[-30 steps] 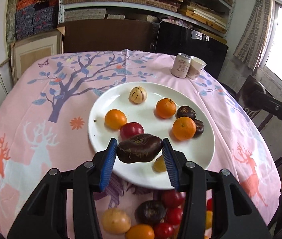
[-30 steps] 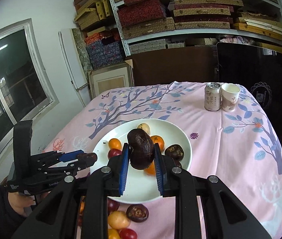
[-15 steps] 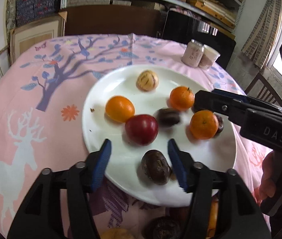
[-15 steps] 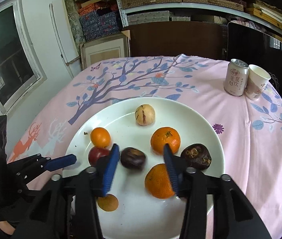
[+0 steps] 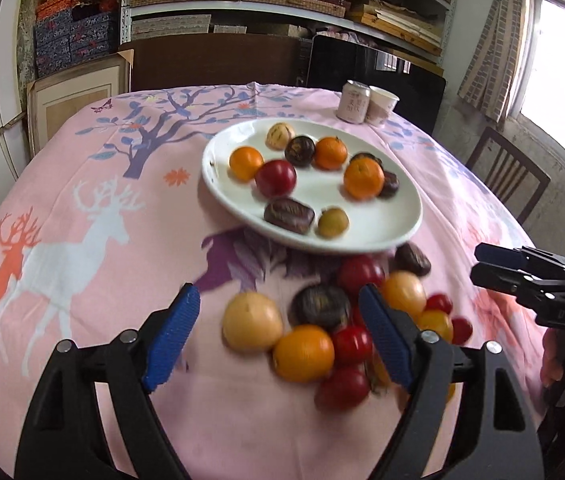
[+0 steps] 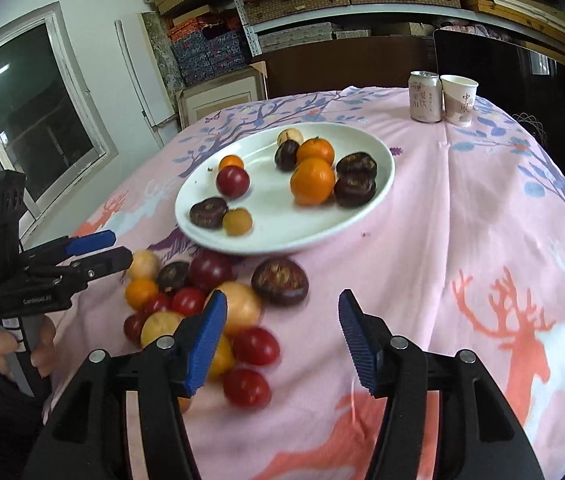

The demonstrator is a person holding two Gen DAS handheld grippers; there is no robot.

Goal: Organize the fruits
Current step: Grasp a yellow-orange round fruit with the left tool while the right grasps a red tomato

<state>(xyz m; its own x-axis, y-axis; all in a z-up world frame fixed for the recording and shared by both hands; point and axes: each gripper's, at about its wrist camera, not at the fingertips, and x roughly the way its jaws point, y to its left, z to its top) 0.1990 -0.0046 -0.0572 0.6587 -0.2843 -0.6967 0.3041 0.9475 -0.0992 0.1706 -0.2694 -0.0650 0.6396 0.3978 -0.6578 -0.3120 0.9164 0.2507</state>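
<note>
A white plate on the pink tablecloth holds oranges, a red fruit, several dark passion fruits and small yellow fruits. Loose fruit lies in a pile on the cloth in front of it. My left gripper hovers over this pile with its jaws opening. A yellow fruit and a dark one show in the gap, and no pad touches them. My right gripper also has its jaws opening, with nothing gripped, and a dark passion fruit lies just beyond its tips.
A drink can and a paper cup stand at the table's far edge. A wooden chair sits beyond the right side. Shelves of boxes fill the back wall. A hand holds the left gripper.
Both grippers let go of the dark fruits they held; these now lie on the plate. Both have drawn back from the plate to the loose pile, with their jaws wider.
</note>
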